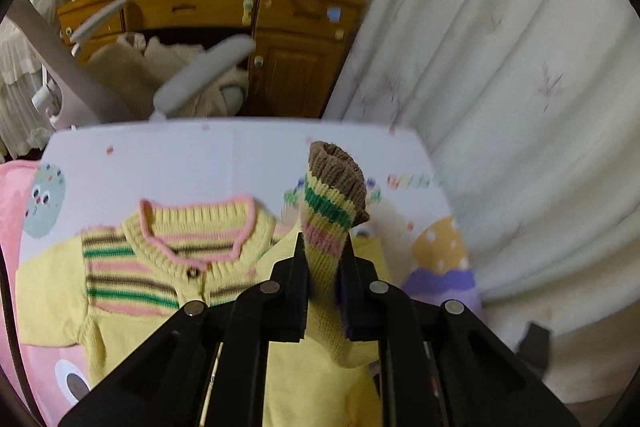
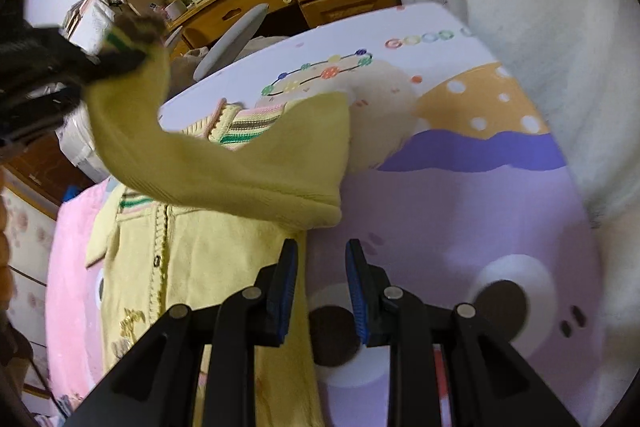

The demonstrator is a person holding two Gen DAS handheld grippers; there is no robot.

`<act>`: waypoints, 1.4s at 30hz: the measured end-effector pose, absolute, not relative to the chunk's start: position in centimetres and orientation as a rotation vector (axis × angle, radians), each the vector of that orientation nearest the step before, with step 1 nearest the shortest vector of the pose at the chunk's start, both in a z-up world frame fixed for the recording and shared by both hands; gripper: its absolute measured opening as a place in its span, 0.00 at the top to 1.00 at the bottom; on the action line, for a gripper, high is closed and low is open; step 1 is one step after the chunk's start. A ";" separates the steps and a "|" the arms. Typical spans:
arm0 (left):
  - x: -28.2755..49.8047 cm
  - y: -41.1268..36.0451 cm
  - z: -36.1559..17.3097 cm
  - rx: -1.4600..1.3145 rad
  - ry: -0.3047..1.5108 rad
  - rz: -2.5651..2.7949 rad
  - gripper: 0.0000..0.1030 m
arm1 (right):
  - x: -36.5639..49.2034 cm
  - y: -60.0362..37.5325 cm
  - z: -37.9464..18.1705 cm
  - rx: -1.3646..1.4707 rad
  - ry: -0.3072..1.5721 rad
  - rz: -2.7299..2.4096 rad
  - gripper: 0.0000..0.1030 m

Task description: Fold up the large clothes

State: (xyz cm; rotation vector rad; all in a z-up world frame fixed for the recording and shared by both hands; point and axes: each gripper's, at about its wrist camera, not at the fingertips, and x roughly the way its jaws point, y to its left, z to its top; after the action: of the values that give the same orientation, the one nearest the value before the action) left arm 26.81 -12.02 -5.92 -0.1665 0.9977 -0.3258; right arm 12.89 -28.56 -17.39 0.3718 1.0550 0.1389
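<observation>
I had the left tongs (image 1: 323, 279) clamped on the sleeve (image 1: 326, 227) just below its brown ribbed cuff (image 1: 338, 167), with the sleeve raised off the cardigan (image 1: 160, 275), which lay flat on the mat (image 2: 460, 187) ahead of and below those tongs. The right tongs (image 2: 322, 291) stood part open and empty, over the cardigan's near edge. To fold well, I judged: carry the sleeve across the chest, keep it taut, lower it flat before releasing. The knit was soft and ribbed, with striped bands; the mat was smooth and printed.
</observation>
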 end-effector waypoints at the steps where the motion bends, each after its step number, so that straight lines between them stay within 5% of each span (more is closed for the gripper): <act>1: 26.8 -11.6 -5.1 -0.174 0.971 -0.328 0.90 | 13.2 -28.4 -17.6 0.382 1.054 0.143 0.76; 42: 29.5 -2.1 -2.3 -0.348 0.852 -0.280 0.91 | 14.4 -23.9 -17.6 0.106 0.981 0.220 0.74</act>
State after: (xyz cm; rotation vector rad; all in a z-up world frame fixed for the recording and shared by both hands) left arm 29.49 -2.10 -2.28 -0.3482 0.8518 -0.2795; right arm 14.36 -23.91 -17.63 0.1055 0.9813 0.2200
